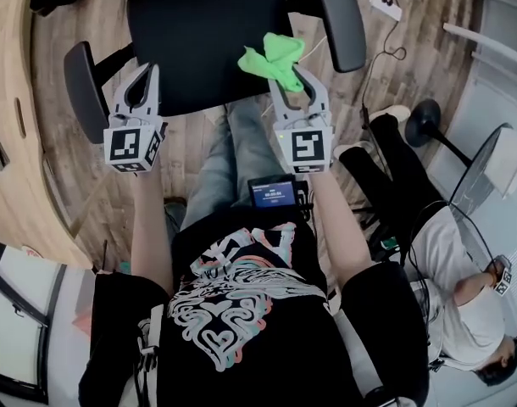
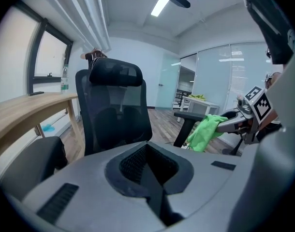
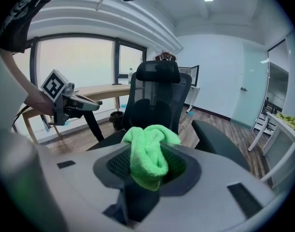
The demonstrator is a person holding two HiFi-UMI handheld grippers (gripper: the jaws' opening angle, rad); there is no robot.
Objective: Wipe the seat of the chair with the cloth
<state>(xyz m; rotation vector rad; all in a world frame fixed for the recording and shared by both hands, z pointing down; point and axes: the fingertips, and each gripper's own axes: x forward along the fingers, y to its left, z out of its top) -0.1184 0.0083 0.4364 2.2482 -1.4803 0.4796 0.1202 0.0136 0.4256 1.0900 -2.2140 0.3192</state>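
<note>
A black office chair stands in front of me, its seat bare between two armrests. A bright green cloth hangs bunched over the seat's near right edge, with my right gripper shut on it. The right gripper view shows the cloth filling the jaws, with the chair's backrest beyond. My left gripper hovers over the seat's near left corner, shut with nothing in it. In the left gripper view its jaws meet in front of the backrest, and the cloth hangs at the right.
A curved wooden desk runs along the left. A white power strip and its cable lie on the wooden floor to the right of the chair. Another person sits at the lower right, beside a round black stand base.
</note>
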